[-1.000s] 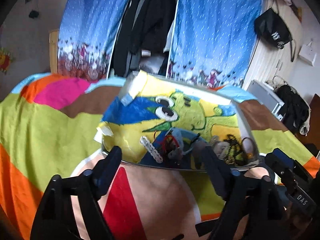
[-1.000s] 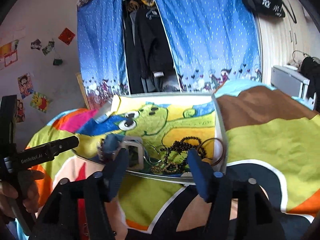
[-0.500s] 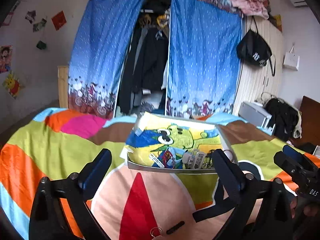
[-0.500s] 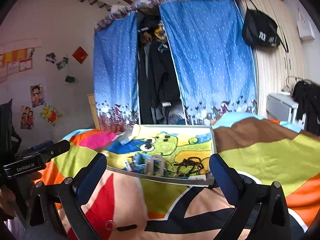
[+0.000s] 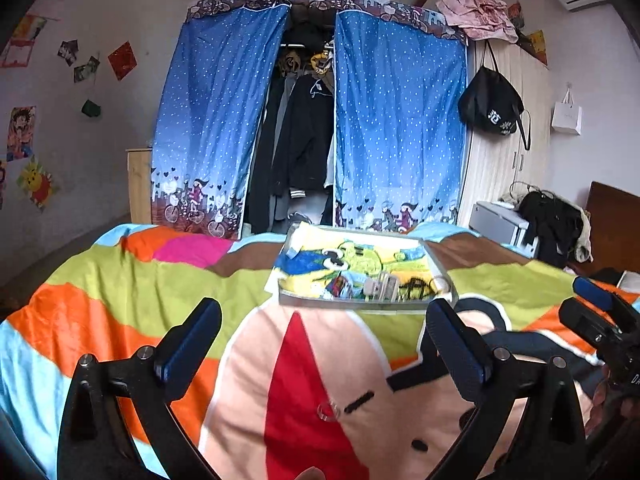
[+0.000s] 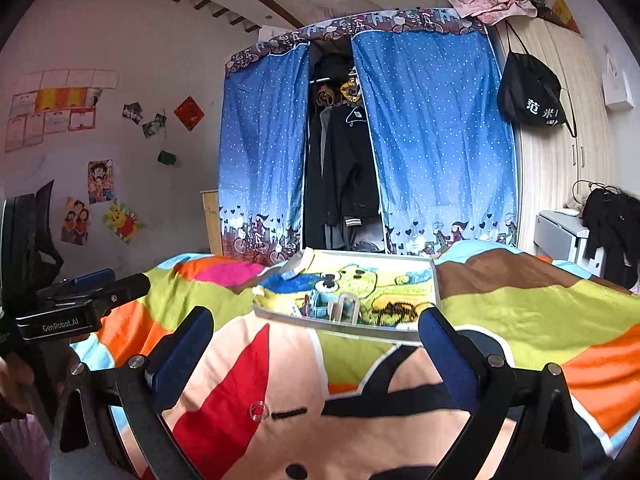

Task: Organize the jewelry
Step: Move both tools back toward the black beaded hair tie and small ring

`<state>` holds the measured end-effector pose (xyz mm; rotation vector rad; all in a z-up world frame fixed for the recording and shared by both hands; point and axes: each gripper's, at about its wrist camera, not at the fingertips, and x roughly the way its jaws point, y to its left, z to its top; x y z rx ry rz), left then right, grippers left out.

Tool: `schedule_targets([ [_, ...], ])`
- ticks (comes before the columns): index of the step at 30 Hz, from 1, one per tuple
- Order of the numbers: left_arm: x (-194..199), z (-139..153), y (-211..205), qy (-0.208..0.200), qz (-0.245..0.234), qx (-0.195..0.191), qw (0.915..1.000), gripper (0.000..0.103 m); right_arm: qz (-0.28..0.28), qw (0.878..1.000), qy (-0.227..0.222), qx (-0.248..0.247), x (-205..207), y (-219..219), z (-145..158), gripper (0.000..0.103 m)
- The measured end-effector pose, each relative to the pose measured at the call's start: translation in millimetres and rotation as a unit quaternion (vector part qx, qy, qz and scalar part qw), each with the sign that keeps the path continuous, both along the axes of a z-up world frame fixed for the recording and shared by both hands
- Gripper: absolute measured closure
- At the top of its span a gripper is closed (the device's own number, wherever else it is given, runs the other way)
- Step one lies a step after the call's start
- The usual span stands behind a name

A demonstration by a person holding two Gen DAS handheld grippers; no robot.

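Note:
A shallow tray (image 5: 352, 307) (image 6: 280, 315) lined with a cartoon-print cloth lies on the bed ahead of both grippers. Along its near edge sit jewelry pieces: a black bead necklace (image 5: 416, 282) (image 6: 394, 309), a pale clip-like piece (image 5: 380, 286) (image 6: 344, 307) and a blue item (image 6: 320, 303). A small clear ring (image 5: 327, 410) (image 6: 258, 409) and a thin black pin (image 5: 359, 397) (image 6: 289, 414) lie on the blanket, closer than the tray. My left gripper (image 5: 320, 340) is open and empty. My right gripper (image 6: 316, 344) is open and empty too.
A bright patchwork blanket (image 5: 120, 280) covers the bed. Behind it hangs a blue curtained wardrobe (image 5: 304, 128) with dark clothes. A black bag (image 5: 490, 106) hangs at the right. The other handheld gripper (image 6: 76, 304) and a hand (image 6: 12, 380) show at the right wrist view's left edge.
Both grippers have pulled back and up from the tray, which now looks smaller and farther off. The ring and pin on the blanket have come into view. Both stay open.

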<state>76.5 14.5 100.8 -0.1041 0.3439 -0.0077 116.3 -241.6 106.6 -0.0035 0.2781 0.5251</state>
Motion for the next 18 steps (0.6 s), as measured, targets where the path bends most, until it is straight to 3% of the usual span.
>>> schedule_targets([
  [6,-24,-30,-3,0.022,-0.005,0.018,0.9996,0.003,-0.008,1.0,0.015,-0.009,-25,1,-26,0.0],
  [10,-27,-58,-6,0.06,-0.013,0.028,0.9977,0.003,-0.015,0.999,0.045,-0.024,-29,4,-51,0.0],
  [18,-21,-110,-6,0.136,-0.027,0.042,0.9894,0.003,-0.034,0.988,0.137,-0.061,-25,10,-109,0.0],
])
